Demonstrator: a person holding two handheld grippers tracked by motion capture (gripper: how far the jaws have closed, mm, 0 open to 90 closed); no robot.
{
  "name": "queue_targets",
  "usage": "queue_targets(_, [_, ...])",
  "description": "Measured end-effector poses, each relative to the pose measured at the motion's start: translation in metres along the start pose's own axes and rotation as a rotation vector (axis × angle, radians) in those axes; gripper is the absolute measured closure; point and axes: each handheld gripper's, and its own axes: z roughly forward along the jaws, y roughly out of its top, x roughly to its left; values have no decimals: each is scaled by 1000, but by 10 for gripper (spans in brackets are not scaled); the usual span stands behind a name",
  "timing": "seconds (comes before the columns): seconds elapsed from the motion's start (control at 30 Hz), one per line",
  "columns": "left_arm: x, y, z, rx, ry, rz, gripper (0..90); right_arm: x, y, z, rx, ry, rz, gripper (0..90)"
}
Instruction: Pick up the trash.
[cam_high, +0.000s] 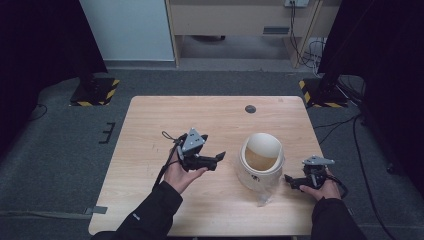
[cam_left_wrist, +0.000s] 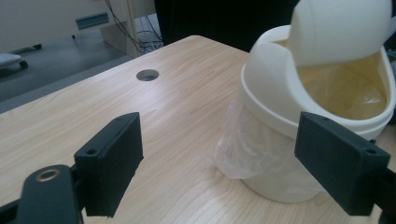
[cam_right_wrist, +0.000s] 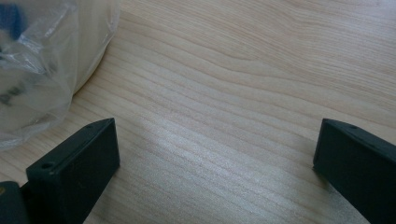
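A small white bin (cam_high: 260, 167) with a tilted swing lid (cam_high: 264, 144) stands right of the table's middle. Its clear plastic liner (cam_high: 264, 199) sticks out at the base. My left gripper (cam_high: 219, 158) hovers just left of the bin, pointing at it. In the left gripper view it (cam_left_wrist: 224, 158) is open, with the bin (cam_left_wrist: 271, 88) and crumpled liner (cam_left_wrist: 247, 147) ahead between the jaws. My right gripper (cam_high: 292, 181) sits low at the bin's right side. In the right gripper view it (cam_right_wrist: 217, 154) is open over bare wood, with the liner (cam_right_wrist: 37, 60) at the left.
The light wooden table (cam_high: 150, 150) has a round cable hole (cam_high: 250, 109) near its far edge. Black stands with yellow-striped bases (cam_high: 95, 90) flank the far corners on grey carpet. Cables (cam_high: 345, 120) trail on the floor at the right.
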Motion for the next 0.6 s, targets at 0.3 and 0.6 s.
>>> queue_targets(0.3, [26,-14,-8,31,64,-29,144,0,0,0,0,-1,-1,7])
queue_targets(0.6, [58,-39,-8,88,154,-44,174,0,0,0,0,0,-1,7])
